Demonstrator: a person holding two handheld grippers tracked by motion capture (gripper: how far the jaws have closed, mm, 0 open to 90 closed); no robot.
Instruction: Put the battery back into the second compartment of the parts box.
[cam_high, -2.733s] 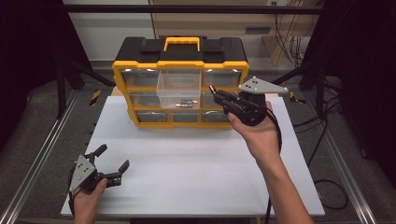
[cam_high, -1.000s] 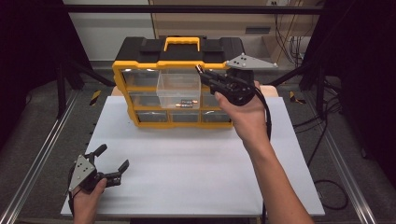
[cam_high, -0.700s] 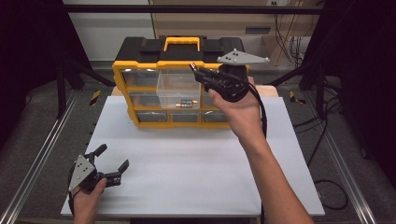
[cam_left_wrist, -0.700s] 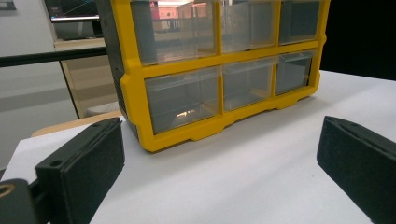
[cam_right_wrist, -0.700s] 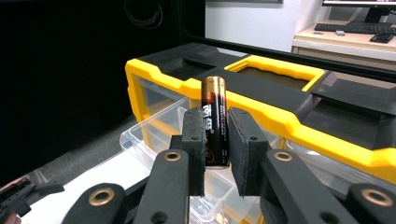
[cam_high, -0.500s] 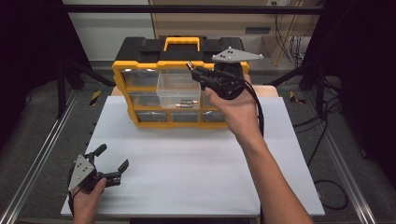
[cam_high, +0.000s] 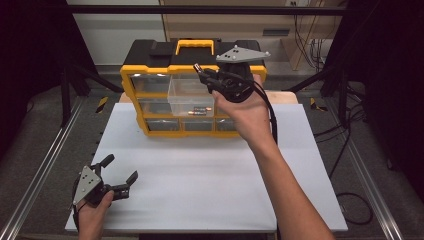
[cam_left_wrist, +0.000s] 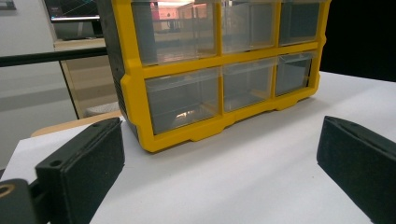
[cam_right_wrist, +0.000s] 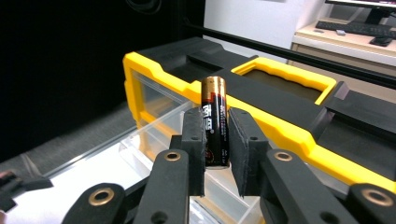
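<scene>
A yellow and black drawer cabinet (cam_high: 150, 75) stands at the back of the white board. Its clear middle drawer (cam_high: 186, 97) is pulled out, with a few batteries (cam_high: 201, 111) lying inside. My right gripper (cam_high: 199, 70) hovers above the drawer's right side, pointing left, shut on a black and gold battery (cam_right_wrist: 215, 122) held upright between its pads (cam_right_wrist: 216, 119). The cabinet's black top and yellow handle (cam_right_wrist: 285, 74) lie beyond it. My left gripper (cam_high: 120, 168) rests open at the board's front left corner with nothing in it; its jaws (cam_left_wrist: 215, 154) frame the cabinet's lower drawers (cam_left_wrist: 182, 100).
The white board (cam_high: 200, 185) stretches bare between the cabinet and the front edge. Metal rails (cam_high: 45, 165) run along both sides of the table. Cables (cam_high: 350, 210) lie on the floor at the right.
The right hand has carried the battery up and to the left, from the cabinet's lower right drawers to above the open drawer. The left gripper has stayed put.
</scene>
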